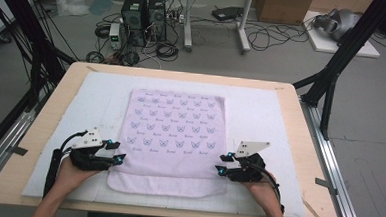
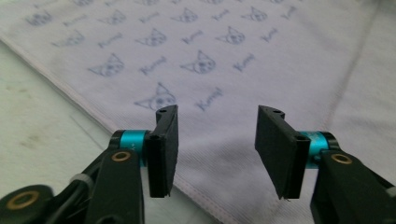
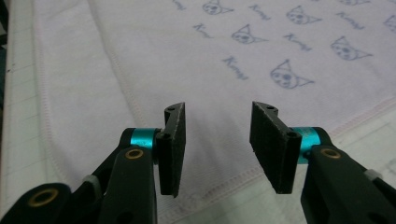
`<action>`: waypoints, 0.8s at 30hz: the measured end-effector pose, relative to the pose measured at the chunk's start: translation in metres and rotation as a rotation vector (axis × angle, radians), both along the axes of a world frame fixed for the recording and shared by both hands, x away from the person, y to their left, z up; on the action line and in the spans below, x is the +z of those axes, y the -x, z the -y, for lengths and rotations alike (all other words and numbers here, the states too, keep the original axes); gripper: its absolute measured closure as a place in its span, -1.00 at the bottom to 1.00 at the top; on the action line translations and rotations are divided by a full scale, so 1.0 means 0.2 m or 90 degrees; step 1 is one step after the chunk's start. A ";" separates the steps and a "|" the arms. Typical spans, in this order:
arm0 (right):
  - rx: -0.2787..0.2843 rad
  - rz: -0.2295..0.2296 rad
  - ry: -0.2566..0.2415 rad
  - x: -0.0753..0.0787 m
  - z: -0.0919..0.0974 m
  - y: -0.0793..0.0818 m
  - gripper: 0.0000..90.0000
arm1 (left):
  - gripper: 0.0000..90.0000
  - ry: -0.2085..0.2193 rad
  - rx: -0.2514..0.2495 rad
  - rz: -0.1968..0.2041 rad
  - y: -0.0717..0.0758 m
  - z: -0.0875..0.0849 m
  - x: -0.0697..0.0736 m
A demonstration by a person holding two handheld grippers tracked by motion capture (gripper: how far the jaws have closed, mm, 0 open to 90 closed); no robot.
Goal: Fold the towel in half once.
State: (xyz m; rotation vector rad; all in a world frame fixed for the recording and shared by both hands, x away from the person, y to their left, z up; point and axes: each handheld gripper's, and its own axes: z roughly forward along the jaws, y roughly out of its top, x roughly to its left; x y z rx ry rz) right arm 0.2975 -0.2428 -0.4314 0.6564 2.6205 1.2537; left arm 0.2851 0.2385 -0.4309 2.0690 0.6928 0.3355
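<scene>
A pale lilac towel (image 1: 172, 137) printed with small cat faces lies flat on the white mat (image 1: 261, 112). My left gripper (image 1: 116, 152) hovers at the towel's left edge near its front corner, jaws apart. In the left gripper view the left gripper (image 2: 217, 140) is open over the towel (image 2: 210, 60), with the hem running under it. My right gripper (image 1: 223, 162) is at the towel's right edge near the front. Seen in the right gripper view, the right gripper (image 3: 217, 135) stands open above the hemmed towel (image 3: 233, 56), and nothing is pinched between the pads.
The mat covers most of a wooden table (image 1: 304, 144). Black frame struts (image 1: 333, 66) rise at the table's left and right. Computer towers (image 1: 143, 16), cables and boxes sit on the floor beyond the far edge.
</scene>
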 end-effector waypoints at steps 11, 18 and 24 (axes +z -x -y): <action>0.014 -0.015 0.033 -0.06 -0.03 0.02 0.56 | 0.48 -0.044 -0.039 -0.030 0.00 0.01 -0.08; 0.019 -0.008 0.042 -0.05 -0.04 0.03 0.92 | 0.91 -0.050 -0.038 -0.021 0.00 0.01 -0.07; 0.017 -0.007 0.037 -0.04 -0.03 0.03 0.94 | 0.95 -0.047 -0.038 -0.019 0.00 0.00 -0.06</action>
